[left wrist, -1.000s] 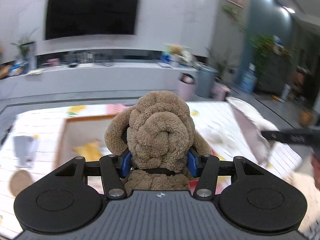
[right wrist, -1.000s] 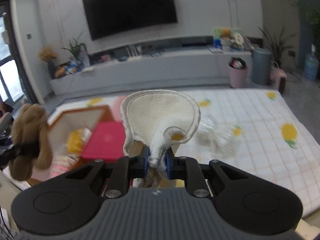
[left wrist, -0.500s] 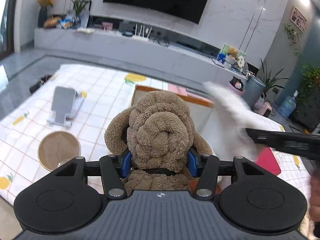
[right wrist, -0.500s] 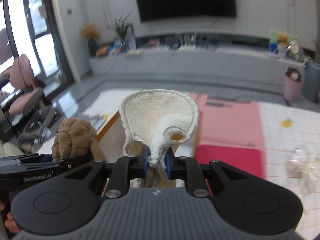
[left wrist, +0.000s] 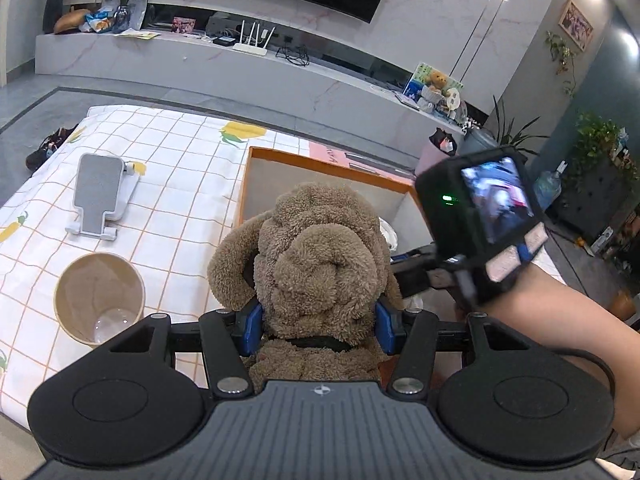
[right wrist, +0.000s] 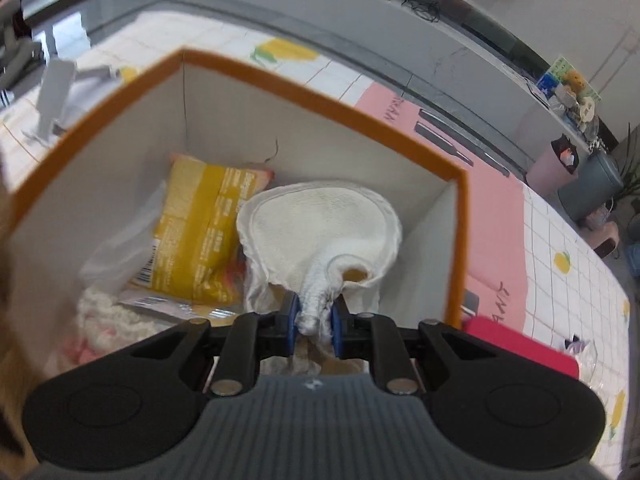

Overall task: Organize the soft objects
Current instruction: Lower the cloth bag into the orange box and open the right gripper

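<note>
The left hand-held gripper point(left wrist: 318, 326) was clamped on a brown plush toy point(left wrist: 316, 268), its blue pads point(left wrist: 251, 328) pressing the toy at the neck. The toy stood upright between them, long axis vertical, head rising above the pads and facing away from the camera. Just ahead of it lay the orange-rimmed box point(left wrist: 320, 162) on the checked worktop point(left wrist: 180, 184); to the left ahead sat a paper cup point(left wrist: 99, 298) and, farther out, a grey phone stand point(left wrist: 100, 196).

The right hand-held gripper point(right wrist: 314, 322) was clamped on a bunched corner of a white cloth point(right wrist: 320, 228). The cloth fanned forward and upward from the pads, its broad rounded end pointing away, over the open box point(right wrist: 312, 96). Inside, to the left ahead, a yellow packet point(right wrist: 196, 236) lay lengthwise. A red case point(right wrist: 520, 348) lay right of the gripper, outside the box.
</note>
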Demonstrator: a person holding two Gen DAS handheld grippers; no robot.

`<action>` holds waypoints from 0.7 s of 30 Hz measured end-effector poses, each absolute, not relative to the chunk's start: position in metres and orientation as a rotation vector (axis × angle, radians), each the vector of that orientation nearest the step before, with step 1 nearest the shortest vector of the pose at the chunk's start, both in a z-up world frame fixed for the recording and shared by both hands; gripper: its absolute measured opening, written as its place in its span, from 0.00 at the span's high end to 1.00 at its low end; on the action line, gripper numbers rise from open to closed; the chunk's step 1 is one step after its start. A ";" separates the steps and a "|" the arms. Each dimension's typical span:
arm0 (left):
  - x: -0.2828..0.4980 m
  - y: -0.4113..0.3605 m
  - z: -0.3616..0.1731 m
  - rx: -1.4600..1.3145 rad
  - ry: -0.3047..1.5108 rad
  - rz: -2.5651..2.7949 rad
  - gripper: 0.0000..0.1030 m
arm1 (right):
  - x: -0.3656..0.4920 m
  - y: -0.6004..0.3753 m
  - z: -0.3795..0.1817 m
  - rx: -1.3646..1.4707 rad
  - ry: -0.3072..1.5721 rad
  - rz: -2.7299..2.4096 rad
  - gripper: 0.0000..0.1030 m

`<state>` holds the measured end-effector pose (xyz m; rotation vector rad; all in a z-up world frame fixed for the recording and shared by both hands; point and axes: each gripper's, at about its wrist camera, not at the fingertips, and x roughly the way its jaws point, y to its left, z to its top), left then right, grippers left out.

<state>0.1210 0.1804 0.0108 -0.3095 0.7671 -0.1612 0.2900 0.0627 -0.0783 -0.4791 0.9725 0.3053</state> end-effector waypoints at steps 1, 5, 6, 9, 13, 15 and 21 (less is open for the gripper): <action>0.122 0.181 0.011 -0.314 0.775 -0.156 0.40 | 0.294 0.065 -0.082 -0.485 0.984 0.294 0.85; 0.123 0.180 0.017 -0.307 0.797 -0.158 0.40 | 0.304 0.063 -0.100 -0.469 1.036 0.255 0.85; 0.122 0.180 0.018 -0.303 0.798 -0.159 0.40 | 0.304 0.064 -0.107 -0.479 1.042 0.252 0.85; 0.121 0.177 0.018 -0.289 0.812 -0.153 0.40 | 0.305 0.068 -0.112 -0.514 1.023 0.249 0.85; 0.119 0.176 0.019 -0.287 0.826 -0.159 0.40 | 0.307 0.063 -0.108 -0.485 1.031 0.244 0.81; 0.117 0.176 0.020 -0.289 0.823 -0.164 0.40 | 0.306 0.056 -0.103 -0.419 1.030 0.227 0.77; 0.118 0.170 0.019 -0.284 0.831 -0.178 0.40 | 0.293 0.066 -0.089 -0.413 0.989 0.247 0.48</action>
